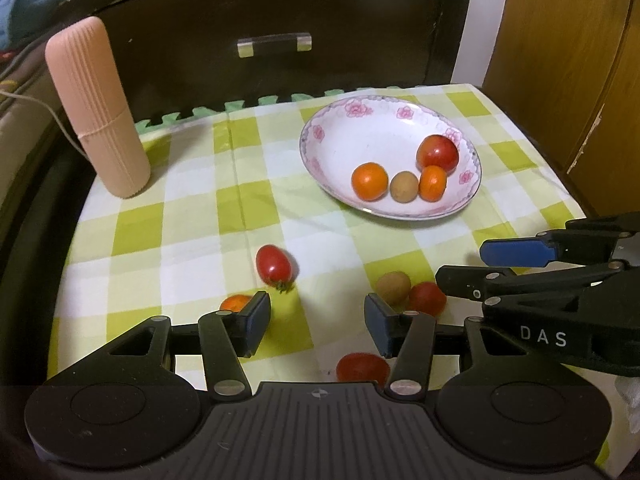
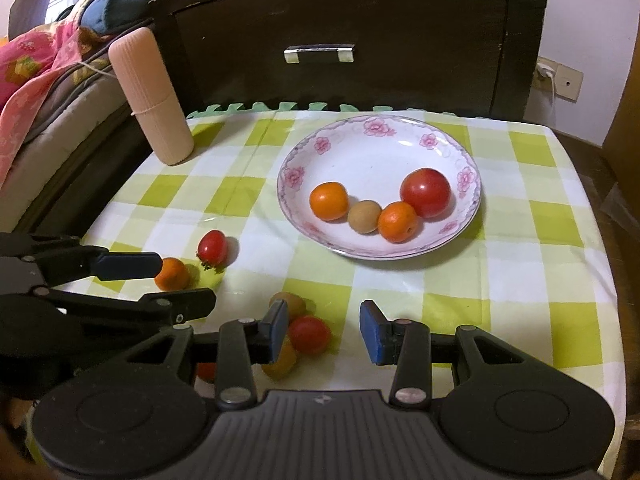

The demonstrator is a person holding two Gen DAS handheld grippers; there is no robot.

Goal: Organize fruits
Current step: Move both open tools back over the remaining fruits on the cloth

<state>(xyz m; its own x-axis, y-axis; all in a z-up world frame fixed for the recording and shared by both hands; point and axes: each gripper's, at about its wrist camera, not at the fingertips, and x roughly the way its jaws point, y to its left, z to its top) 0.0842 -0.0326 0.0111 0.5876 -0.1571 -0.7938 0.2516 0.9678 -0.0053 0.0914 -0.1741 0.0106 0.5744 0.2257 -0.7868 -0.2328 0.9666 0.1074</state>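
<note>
Currently: left gripper (image 1: 316, 324) and right gripper (image 2: 323, 330), both agape and empty, poised low over loose fruit, presumably for picking. Plate (image 2: 304, 148) beyond holds four fruits; cherry tomato (image 1: 273, 265) (plus several others) lies on tablecloth (image 1: 192, 216).

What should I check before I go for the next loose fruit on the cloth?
1. Left gripper open and empty: ok, jaws apart, nothing between them.
2. Right gripper open and empty: ok.
3. Room in the flowered plate: ok, four fruits sit at its front right, and the rest is bare.
4. Target free to grasp: ok for the oval red tomato, which lies alone ahead of the left gripper.
5. Cluster near the right gripper: not ok, the red tomato and brown fruit touch, and another fruit is partly hidden behind a finger.
6. Grippers clear of each other: cannot tell, they are close side by side.
</note>
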